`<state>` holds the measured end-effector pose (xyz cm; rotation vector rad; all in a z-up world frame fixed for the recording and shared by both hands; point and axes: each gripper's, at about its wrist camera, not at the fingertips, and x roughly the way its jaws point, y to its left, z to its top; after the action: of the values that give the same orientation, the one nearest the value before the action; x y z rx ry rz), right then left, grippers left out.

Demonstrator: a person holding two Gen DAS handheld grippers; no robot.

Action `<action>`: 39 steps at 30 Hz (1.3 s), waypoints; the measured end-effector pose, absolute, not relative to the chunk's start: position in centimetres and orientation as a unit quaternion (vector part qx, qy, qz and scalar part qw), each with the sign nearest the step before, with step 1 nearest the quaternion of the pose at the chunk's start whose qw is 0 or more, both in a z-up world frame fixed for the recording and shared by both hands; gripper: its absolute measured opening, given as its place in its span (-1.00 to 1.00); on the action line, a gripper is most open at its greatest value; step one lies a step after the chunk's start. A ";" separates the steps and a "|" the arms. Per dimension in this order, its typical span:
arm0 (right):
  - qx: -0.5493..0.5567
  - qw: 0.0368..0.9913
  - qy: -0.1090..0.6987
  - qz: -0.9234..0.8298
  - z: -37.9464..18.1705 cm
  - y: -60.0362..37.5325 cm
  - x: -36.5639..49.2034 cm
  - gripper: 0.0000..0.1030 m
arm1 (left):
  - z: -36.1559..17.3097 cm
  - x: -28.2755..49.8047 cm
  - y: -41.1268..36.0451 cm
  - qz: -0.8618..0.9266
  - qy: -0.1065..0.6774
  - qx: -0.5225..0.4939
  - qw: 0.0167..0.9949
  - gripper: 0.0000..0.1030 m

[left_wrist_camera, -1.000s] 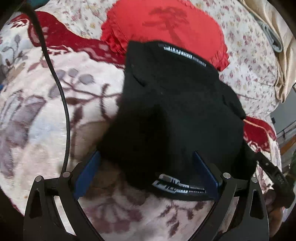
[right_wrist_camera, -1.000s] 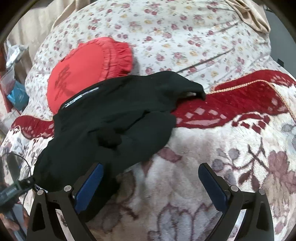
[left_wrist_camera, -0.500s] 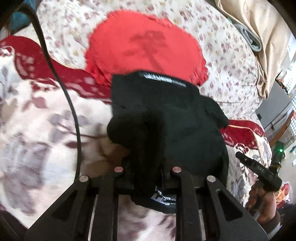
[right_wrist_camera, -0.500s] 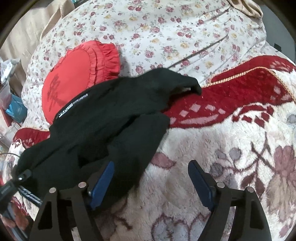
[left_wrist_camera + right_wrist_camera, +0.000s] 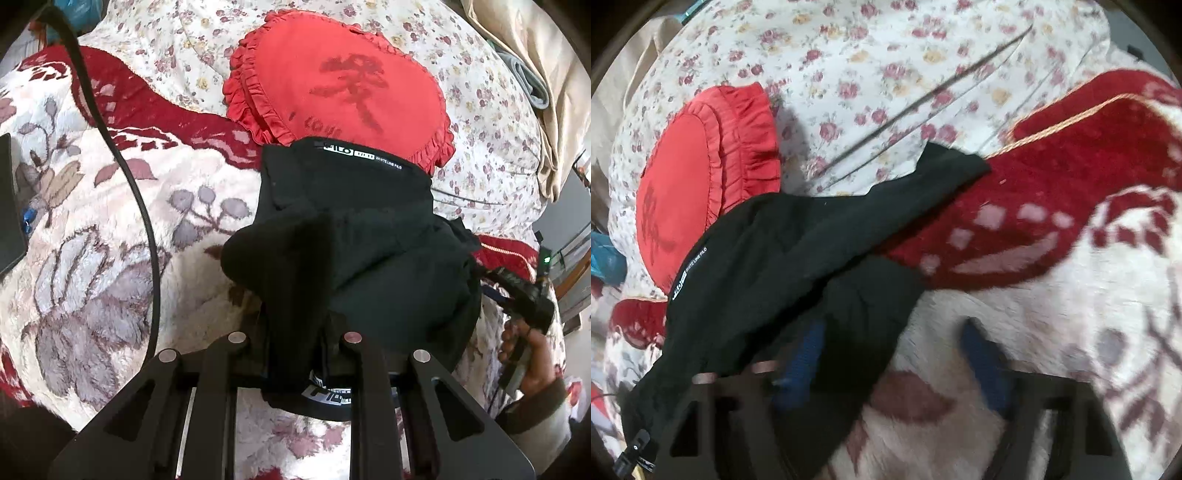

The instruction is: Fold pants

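On the bed with the fuzzy red and cream flower blanket (image 5: 92,229) lie the soft black pants (image 5: 354,236), their top edge on the round red frilly pillow (image 5: 340,81). Our left gripper (image 5: 293,339) has its jaws squeezed tight on a bunch of pant cloth. Our right gripper (image 5: 890,354) has its jaws wide, around the pant edge. We should close it before we lift, then move both together.

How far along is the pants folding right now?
Partly done: the pants are already doubled over into a loose bundle on the blanket, waistband against the red cushion. In hand: the left gripper is shut on the near edge; the right gripper is open, one finger at the hem. Left: a flat, squared fold; a corner still trails out.
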<state>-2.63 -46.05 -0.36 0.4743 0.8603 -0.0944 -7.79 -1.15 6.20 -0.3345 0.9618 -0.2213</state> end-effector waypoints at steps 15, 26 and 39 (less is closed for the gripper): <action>0.175 0.906 0.370 -0.107 6.2 -51.5 -17.5 -0.84 | 6.2 -10.4 -4.0 -0.157 0.485 -0.150 0.847 -0.60; 0.098 0.874 0.437 -0.187 4.8 -52.1 -18.5 -0.34 | 6.6 -13.2 -6.0 -0.150 0.509 -0.069 0.845 -0.40; 0.094 0.889 0.416 0.170 5.5 -34.5 -13.0 -0.30 | 6.8 -13.1 -5.1 -0.114 0.488 -0.051 0.864 -0.31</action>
<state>-12.98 -34.48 5.51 0.1951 0.8636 0.3539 -13.12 -5.06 6.77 -0.1063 1.0220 -0.2381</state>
